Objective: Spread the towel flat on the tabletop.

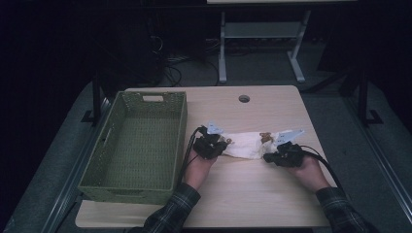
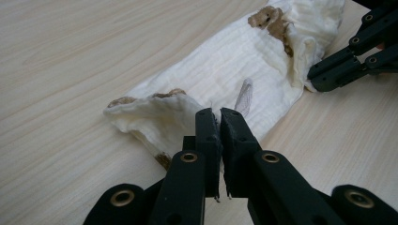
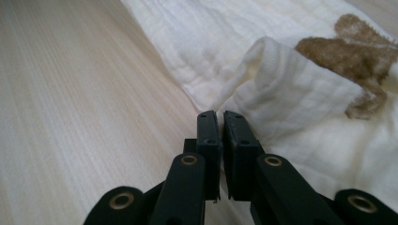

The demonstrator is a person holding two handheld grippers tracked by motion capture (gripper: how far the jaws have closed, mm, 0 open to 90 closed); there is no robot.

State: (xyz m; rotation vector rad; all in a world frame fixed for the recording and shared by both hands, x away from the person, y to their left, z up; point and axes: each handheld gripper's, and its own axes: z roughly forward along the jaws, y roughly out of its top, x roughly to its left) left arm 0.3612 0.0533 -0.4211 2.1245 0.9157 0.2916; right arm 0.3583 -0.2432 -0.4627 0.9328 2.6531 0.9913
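**Both grippers pinched the cloth at its two ends**

The cream cloth (image 1: 250, 144), marked with brown patches, lay partly folded on the wooden table (image 1: 252, 194), just right of the green basket (image 1: 137, 145) and a little beyond the middle of the tabletop. It was bunched lengthwise into a narrow strip, with a raised fold at each end.

The left gripper (image 1: 217, 144) sat at the cloth's near left end; in the left gripper view its jaws stood almost closed, with a thin edge of fabric caught between the tips (image 2: 219, 115). The right gripper (image 1: 272, 156) met the opposite end, and in the right gripper view its jaws were likewise drawn narrow against a lifted corner of the cloth (image 3: 272, 93), seemingly nipping its edge. The person's hands (image 1: 311, 172) held both tools low to the table.

The step in hand looked like securing the two ends before folding or lifting. The next move would call for raising both ends together while keeping the pinches firm, since so little fabric sat between the tips that either side could slip. The basket stood empty beside it, a likely destination.
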